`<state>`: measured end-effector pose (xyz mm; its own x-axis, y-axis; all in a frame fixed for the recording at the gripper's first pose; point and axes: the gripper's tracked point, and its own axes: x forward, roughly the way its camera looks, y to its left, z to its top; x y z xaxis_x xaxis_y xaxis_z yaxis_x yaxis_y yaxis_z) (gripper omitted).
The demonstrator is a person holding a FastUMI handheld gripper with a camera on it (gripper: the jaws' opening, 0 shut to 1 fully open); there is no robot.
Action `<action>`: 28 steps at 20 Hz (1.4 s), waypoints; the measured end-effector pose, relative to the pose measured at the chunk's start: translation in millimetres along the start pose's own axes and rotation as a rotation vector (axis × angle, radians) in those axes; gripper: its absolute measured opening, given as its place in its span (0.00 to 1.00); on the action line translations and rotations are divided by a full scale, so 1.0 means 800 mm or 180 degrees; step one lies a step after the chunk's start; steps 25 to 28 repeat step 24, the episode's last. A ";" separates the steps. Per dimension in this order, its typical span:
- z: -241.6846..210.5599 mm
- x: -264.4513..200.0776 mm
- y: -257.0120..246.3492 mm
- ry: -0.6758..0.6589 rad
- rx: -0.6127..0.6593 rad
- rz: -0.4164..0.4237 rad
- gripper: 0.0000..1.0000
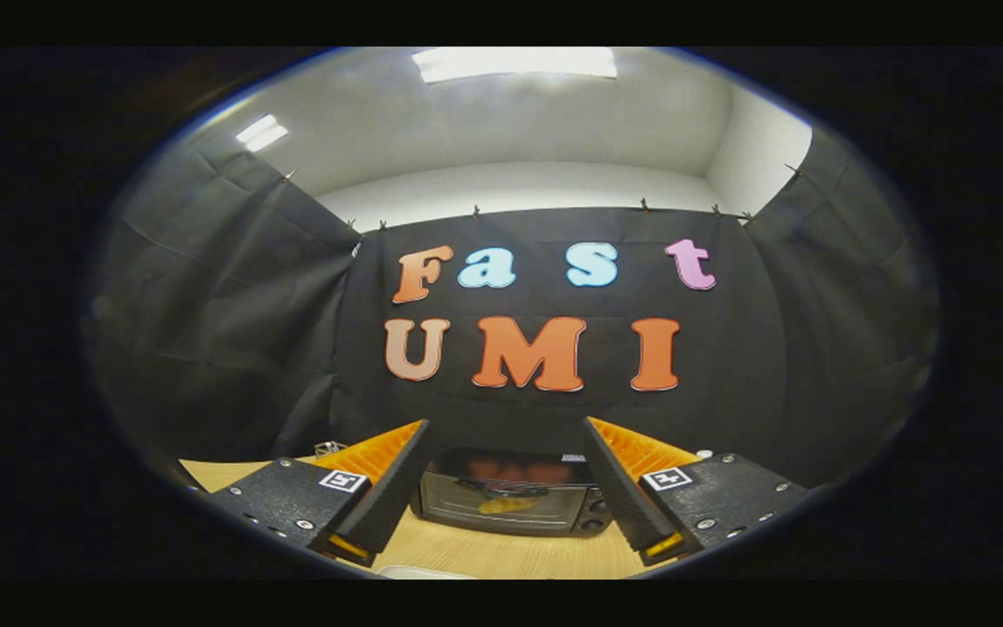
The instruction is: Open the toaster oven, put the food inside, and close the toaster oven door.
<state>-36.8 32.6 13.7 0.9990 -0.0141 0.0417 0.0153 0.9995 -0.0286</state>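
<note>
A black toaster oven (510,501) stands on the wooden table (484,550), beyond my fingers and framed between them. Its glass door is closed and a handle bar runs across the top of the door. Two knobs (593,514) sit at its right side. My gripper (506,440) is open, held high and well back from the oven, with nothing between the fingers. A sliver of a pale object (419,572) lies on the table close below me; I cannot tell what it is.
Black cloth walls close the booth behind the oven and on both sides. A small metal thing (327,448) sits at the table's back left. Bare wooden tabletop lies between me and the oven.
</note>
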 end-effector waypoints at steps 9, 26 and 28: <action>0.010 0.001 -0.008 -0.0031 -0.0038 -0.0038 0.99; 0.021 0.016 -0.011 -0.0238 -0.0078 -0.0036 0.99; 0.021 0.016 -0.011 -0.0238 -0.0078 -0.0036 0.99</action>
